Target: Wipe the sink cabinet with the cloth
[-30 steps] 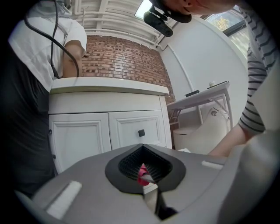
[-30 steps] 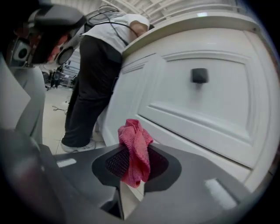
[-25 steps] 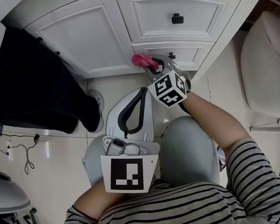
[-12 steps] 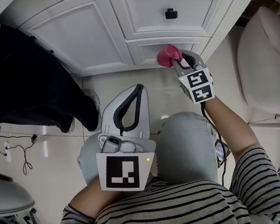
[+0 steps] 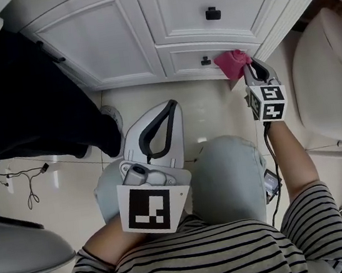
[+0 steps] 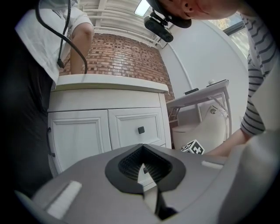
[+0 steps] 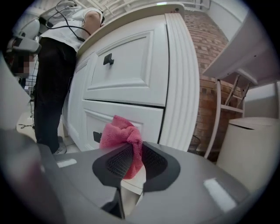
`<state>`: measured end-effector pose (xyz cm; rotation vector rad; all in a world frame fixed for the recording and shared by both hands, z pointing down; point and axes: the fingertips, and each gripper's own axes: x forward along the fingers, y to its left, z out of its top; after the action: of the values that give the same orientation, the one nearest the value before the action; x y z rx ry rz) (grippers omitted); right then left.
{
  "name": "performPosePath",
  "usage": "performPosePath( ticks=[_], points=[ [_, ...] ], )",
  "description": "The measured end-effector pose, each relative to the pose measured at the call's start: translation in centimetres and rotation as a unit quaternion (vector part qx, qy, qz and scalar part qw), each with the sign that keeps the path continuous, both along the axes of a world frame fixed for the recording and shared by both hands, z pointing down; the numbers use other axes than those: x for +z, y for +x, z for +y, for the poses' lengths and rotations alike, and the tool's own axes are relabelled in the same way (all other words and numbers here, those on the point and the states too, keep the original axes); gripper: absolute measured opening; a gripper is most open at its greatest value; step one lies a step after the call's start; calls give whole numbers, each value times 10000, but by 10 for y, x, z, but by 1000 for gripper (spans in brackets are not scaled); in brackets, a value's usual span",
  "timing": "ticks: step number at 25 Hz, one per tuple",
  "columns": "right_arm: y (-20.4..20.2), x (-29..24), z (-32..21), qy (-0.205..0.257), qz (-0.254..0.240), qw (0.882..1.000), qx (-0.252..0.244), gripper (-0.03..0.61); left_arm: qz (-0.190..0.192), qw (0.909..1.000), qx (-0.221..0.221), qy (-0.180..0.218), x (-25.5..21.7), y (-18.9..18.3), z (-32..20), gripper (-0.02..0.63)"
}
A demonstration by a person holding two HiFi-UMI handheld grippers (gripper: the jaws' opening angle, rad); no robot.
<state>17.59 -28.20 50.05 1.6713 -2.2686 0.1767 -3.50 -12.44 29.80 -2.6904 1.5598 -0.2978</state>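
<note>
1. Slip risk: the right gripper (image 7: 131, 153) is clamped on just one bunched fold of the cloth (image 7: 120, 133). Dragging over the drawer's raised panel edges could tug it out.
2. Snag risk: a small black handle (image 5: 206, 61) sits at 9 o'clock of the cloth, near it. A sweep that way could catch the wad.
3. Scrape risk: the hard jaw tips are close behind the cloth, so pushing too hard could mark the white cabinet (image 5: 119, 39).
4. The left gripper (image 6: 142, 164) has its jaws together with nothing between. It is low at 6 o'clock in the head view, well away from the cabinet.
5. The cloth is a pink, fuzzy, crumpled wad at the right end of the lower drawer (image 5: 186, 61), at 1 o'clock in the head view. Touching or just beside, can't tell.
</note>
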Motion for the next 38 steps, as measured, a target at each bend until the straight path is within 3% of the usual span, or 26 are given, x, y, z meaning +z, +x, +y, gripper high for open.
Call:
performPosePath(
  ticks=[7,10,14,17,21,24,27,30,34,38],
  points=[
    [66,1,13,-86,-500,9945,913,63,92,9999,-63,20,-2,-3,0,-2],
    [66,-7,26,-35,-774,9933,856,60,83,9999,-52,61,-4,-2,0,-2],
    [6,-15,47,-1,-1114,9937,-89,58,78,9999,-107,94,-7,-5,1,-3],
    [-57,-10,52,-133,-1240,9868,-1030,57,58,9998,-162,143,-9,-8,3,-3],
    [-134,21,42,-506,-1101,9731,-1959,55,115,9994,-300,129,-9,-16,2,-2],
    [-173,49,26,-775,-808,9677,-2257,55,143,9991,-378,152,-10,-21,-1,-3],
    [-181,68,7,-938,-646,9712,-2095,54,157,9989,-426,152,-8,-24,-4,-3],
    [-164,74,-5,-955,-723,9778,-1721,52,102,9990,-413,130,-5,-24,-5,-2],
    [-117,77,-6,-983,-794,9851,-1166,52,40,9993,-341,112,-3,-17,-6,-2],
    [-44,81,-5,-1026,-933,9897,-344,52,-13,9995,-283,112,-2,-9,-5,-2]
  ],
)
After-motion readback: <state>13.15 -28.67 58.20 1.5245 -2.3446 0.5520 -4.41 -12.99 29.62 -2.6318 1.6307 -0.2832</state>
